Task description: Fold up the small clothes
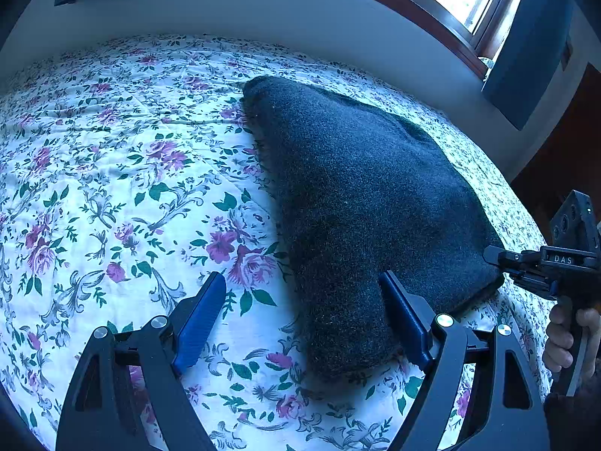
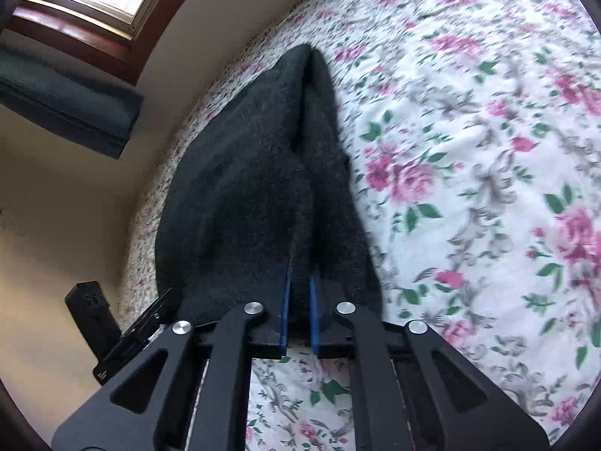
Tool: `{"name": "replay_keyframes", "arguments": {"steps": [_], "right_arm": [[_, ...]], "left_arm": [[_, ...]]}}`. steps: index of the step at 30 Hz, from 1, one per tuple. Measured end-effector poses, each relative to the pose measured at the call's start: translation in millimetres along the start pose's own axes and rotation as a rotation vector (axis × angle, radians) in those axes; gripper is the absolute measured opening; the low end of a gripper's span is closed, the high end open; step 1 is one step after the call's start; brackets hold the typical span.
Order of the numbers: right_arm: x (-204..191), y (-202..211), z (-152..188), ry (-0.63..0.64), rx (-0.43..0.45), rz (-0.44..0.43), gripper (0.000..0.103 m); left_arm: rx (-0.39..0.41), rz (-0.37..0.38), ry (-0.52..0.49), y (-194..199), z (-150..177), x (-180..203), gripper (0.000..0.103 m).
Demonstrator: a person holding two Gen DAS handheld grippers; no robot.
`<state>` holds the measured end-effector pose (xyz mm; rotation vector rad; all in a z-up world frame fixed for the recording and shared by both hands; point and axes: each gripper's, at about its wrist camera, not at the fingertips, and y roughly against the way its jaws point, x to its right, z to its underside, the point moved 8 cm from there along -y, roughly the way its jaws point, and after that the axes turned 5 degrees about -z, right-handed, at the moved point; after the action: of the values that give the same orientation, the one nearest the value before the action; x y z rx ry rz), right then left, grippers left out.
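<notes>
1. Left gripper (image 1: 302, 315): jaws wide apart, straddling the garment's near edge, not pressing it.
2. Right gripper (image 2: 299, 293): jaws clamped on the garment's corner.
3. Dark fuzzy knit garment (image 1: 360, 195) lies on the floral bedspread (image 1: 112, 173), tapering toward the far end.

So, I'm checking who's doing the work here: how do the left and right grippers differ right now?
The left gripper stands wide open, while the right gripper is shut on the dark garment. The left's blue pads press nothing, one resting beside the cloth; the right's pinch a fold of the garment's edge. Both have black frames, blue pads, and point down at the floral bedspread.
</notes>
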<state>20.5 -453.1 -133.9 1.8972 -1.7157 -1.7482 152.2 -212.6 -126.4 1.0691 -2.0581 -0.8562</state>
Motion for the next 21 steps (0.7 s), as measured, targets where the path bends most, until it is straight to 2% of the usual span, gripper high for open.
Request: {"name": "replay_keyframes", "arguments": {"steps": [6, 21], "right_arm": [[18.1, -4.0, 4.1, -0.047, 0.010, -0.041, 0.005], [28.7, 2.7, 8.9, -0.077, 0.032, -0.137, 0.005]], "left_arm": [[-0.004, -0.003, -0.001, -1.6, 0.3, -0.6, 0.082], [-0.006, -0.011, -0.004, -2.7, -0.8, -1.0, 0.082]]}}
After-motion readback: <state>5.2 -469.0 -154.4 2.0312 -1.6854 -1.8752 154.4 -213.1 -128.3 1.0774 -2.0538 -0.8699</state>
